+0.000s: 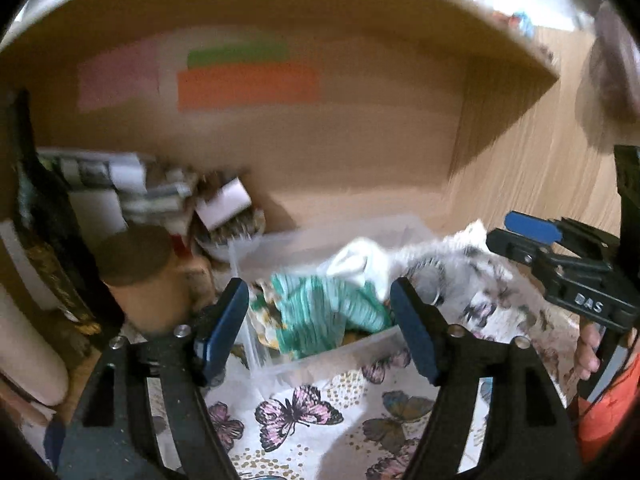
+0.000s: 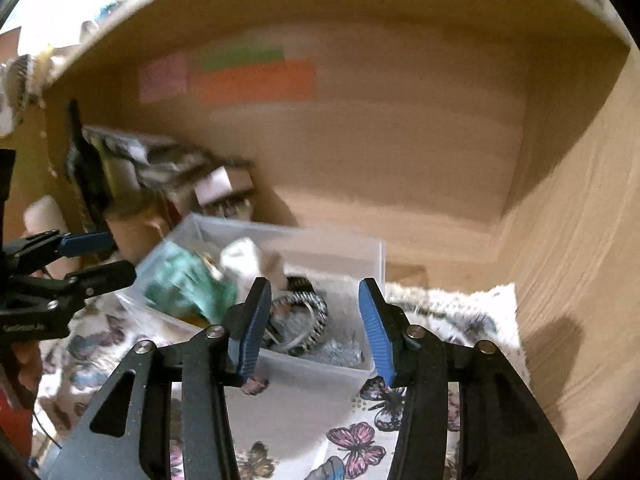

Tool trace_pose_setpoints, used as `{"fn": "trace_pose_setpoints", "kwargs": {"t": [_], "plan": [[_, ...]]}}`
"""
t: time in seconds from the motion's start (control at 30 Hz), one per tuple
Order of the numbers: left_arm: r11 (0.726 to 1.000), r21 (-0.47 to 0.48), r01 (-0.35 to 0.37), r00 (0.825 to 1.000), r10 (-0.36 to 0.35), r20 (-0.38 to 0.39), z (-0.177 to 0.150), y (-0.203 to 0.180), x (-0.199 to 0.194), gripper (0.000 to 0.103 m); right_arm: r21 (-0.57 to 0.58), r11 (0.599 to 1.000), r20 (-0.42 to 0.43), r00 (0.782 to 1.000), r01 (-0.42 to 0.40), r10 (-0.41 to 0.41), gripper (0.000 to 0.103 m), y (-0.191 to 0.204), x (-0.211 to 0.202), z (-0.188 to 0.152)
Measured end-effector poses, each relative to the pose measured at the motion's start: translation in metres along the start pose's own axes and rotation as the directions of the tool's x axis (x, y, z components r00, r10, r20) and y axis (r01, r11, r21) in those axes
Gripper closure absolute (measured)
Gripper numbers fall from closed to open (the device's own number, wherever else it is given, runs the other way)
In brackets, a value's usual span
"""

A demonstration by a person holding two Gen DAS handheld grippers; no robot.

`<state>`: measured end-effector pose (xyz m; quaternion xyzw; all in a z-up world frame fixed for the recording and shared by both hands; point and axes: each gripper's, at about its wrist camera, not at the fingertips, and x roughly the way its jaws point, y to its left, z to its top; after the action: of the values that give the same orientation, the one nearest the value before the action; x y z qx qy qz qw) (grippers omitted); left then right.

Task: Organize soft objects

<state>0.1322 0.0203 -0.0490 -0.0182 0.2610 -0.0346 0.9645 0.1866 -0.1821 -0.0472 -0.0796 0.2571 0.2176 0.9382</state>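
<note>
A clear plastic bin (image 1: 320, 354) (image 2: 320, 364) sits on a butterfly-print cloth (image 1: 304, 412) (image 2: 352, 444) inside a wooden shelf. It holds a teal knitted piece (image 1: 324, 312) (image 2: 188, 284), a white soft item (image 1: 356, 264) (image 2: 244, 258) and a black-and-white patterned roll (image 2: 304, 312). A grey-white fluffy piece (image 1: 452, 276) lies over the bin's right side. My left gripper (image 1: 322, 328) is open and empty just before the bin. My right gripper (image 2: 316, 328) is open and empty over the bin's near wall; it also shows in the left wrist view (image 1: 536, 240).
At the back left stand a brown lidded canister (image 1: 140, 276), stacked boxes and papers (image 1: 132, 184) (image 2: 168, 164) and a dark upright object (image 1: 44, 232). Coloured notes (image 1: 244, 80) (image 2: 256, 76) stick to the back wall. A wooden side wall (image 2: 580, 260) stands on the right.
</note>
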Motion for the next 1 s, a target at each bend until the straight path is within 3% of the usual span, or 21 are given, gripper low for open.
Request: {"fn": "trace_pose_setpoints", "kwargs": {"t": [0.07, 0.23, 0.33, 0.47, 0.53, 0.57, 0.7, 0.87, 1.0], "plan": [[1.0, 0.0, -0.008, 0.999, 0.008, 0.051, 0.006, -0.003, -0.018, 0.029, -0.007, 1.0, 0.063, 0.998, -0.005, 0.005, 0.05, 0.005, -0.02, 0.005], [1.0, -0.003, -0.029, 0.985, 0.029, 0.168, 0.015, -0.009, -0.058, 0.018, -0.022, 1.0, 0.187, 0.982, -0.021, 0.024, 0.048, 0.018, -0.064, 0.013], [0.999, 0.005, -0.039, 0.973, 0.036, 0.229, 0.017, -0.015, -0.081, 0.017, -0.026, 0.999, 0.248, 0.968, -0.019, 0.025, 0.037, 0.024, -0.087, 0.014], [0.999, -0.01, -0.04, 0.957, 0.042, 0.288, 0.018, -0.016, -0.101, 0.002, -0.028, 0.999, 0.302, 0.953, -0.031, 0.038, 0.035, 0.032, -0.109, 0.014], [0.999, -0.013, -0.041, 0.952, 0.043, 0.304, 0.017, -0.016, -0.108, 0.001, -0.023, 0.999, 0.319, 0.947, -0.035, 0.04, 0.024, 0.034, -0.117, 0.013], [0.999, -0.011, -0.037, 0.95, 0.038, 0.31, 0.016, -0.017, -0.111, 0.001, -0.004, 0.997, 0.297, 0.952, -0.074, 0.072, 0.019, 0.035, -0.119, 0.012], [0.999, -0.011, -0.038, 0.946, 0.04, 0.32, 0.013, -0.019, -0.119, 0.0, 0.009, 0.997, 0.317, 0.946, -0.075, 0.069, 0.019, 0.038, -0.129, 0.009], [0.999, -0.012, -0.032, 0.944, 0.034, 0.329, 0.009, -0.021, -0.127, 0.0, 0.028, 0.998, 0.339, 0.94, -0.054, 0.042, 0.0, 0.04, -0.138, 0.003], [0.999, -0.004, -0.034, 0.942, 0.033, 0.335, 0.008, -0.023, -0.129, 0.0, 0.031, 0.998, 0.353, 0.935, -0.05, 0.036, 0.0, 0.042, -0.142, 0.001]]}}
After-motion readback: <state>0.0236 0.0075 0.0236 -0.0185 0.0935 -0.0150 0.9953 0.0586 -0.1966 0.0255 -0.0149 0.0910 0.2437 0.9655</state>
